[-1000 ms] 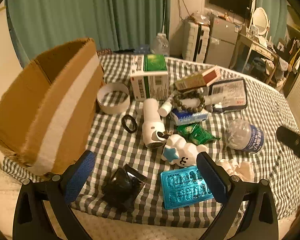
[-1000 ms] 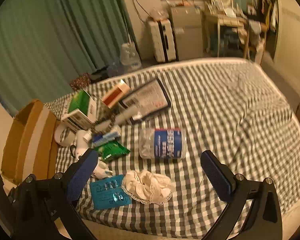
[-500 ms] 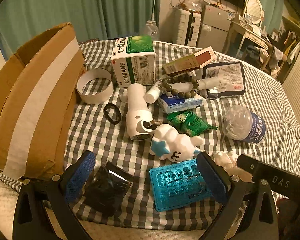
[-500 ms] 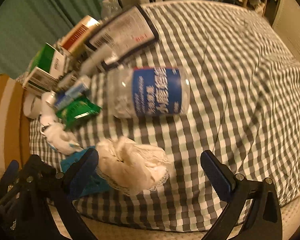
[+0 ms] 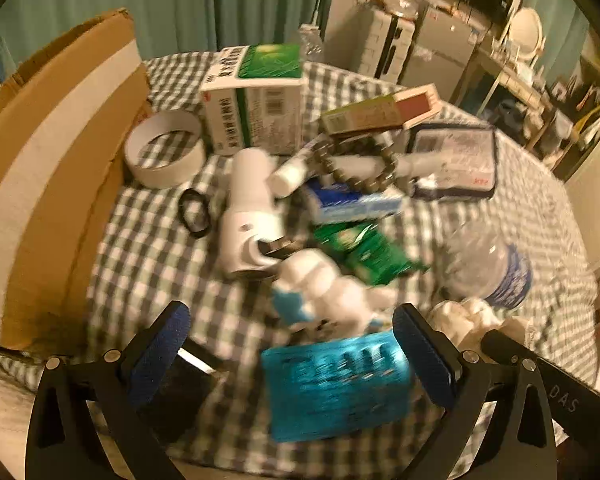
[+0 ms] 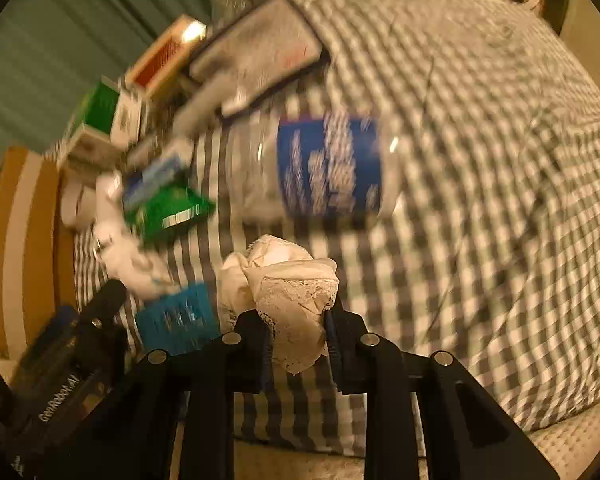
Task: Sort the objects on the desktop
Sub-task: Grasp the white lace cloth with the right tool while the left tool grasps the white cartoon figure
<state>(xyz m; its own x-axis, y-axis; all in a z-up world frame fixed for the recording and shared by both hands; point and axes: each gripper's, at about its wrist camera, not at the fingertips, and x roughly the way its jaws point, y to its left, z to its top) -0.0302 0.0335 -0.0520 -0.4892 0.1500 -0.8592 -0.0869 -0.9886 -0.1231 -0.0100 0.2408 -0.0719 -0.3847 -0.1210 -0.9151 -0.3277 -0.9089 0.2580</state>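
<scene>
The right gripper [image 6: 297, 340] has its jaws closing narrowly on the crumpled cream lace-edged cloth [image 6: 288, 292], whose bunched folds sit pinched between the two pads. That cloth lies on the grey-and-white checked bedspread [image 6: 480, 160], just in front of the clear plastic bottle with a blue label [image 6: 320, 168], which lies on its side. To the left of the bottle lie a green foil sachet [image 6: 168, 210] and, nearer the camera, a blue blister pack of tablets [image 6: 176, 320].

The left gripper [image 5: 290, 344] has its jaws spread wide with nothing between the pads; it hangs above the blister pack, left of the bottle. A white cloud-shaped soft toy with a blue star [image 5: 324, 292] rests just beyond that pack. Well to the left of the bottle stands an open brown cardboard box [image 5: 48, 184] at the bedspread's edge.
</scene>
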